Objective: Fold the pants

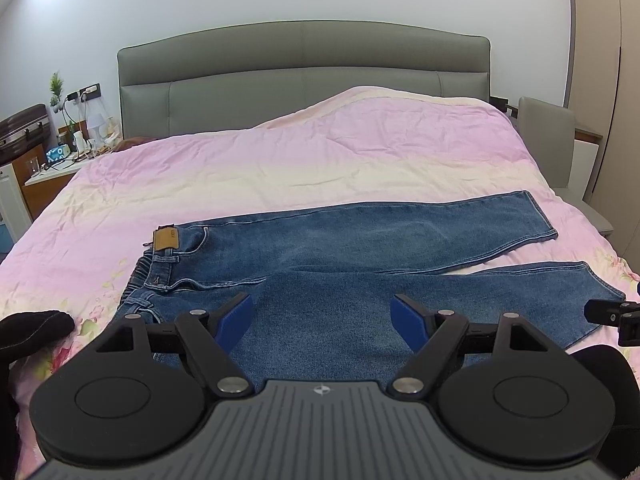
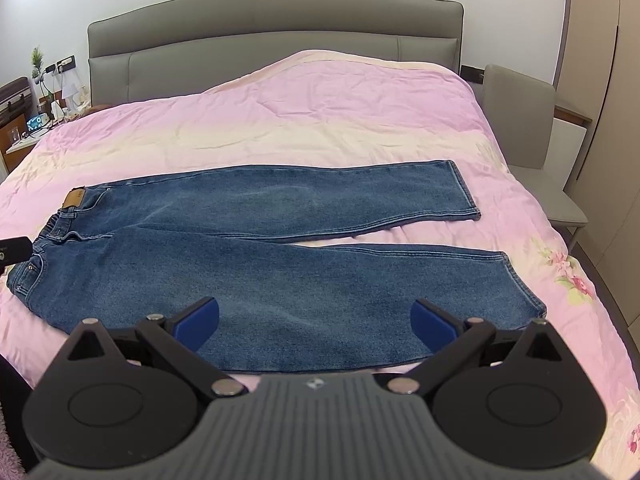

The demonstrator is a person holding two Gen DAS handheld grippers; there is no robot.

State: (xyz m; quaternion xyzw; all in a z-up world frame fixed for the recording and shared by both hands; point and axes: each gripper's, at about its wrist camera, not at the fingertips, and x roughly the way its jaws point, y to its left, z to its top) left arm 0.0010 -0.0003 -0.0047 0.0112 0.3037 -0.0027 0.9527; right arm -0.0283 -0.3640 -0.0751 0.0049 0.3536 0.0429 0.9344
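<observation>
Blue jeans [image 1: 360,256] lie flat on the pink bedspread [image 1: 280,160], waistband with a tan patch to the left, both legs spread to the right. My left gripper [image 1: 322,318] is open and empty above the near leg by the seat. In the right wrist view the jeans [image 2: 280,264] show whole. My right gripper [image 2: 314,324] is open and empty above the near leg's lower half. Part of the right gripper [image 1: 612,316] shows at the left wrist view's right edge, and part of the left gripper [image 2: 14,250] at the right wrist view's left edge.
A grey padded headboard [image 1: 304,72] stands at the back. A bedside table [image 1: 52,164] with small items is at the left. A grey chair [image 2: 528,132] stands by the bed's right side. The bedspread [image 2: 280,120] covers the whole bed.
</observation>
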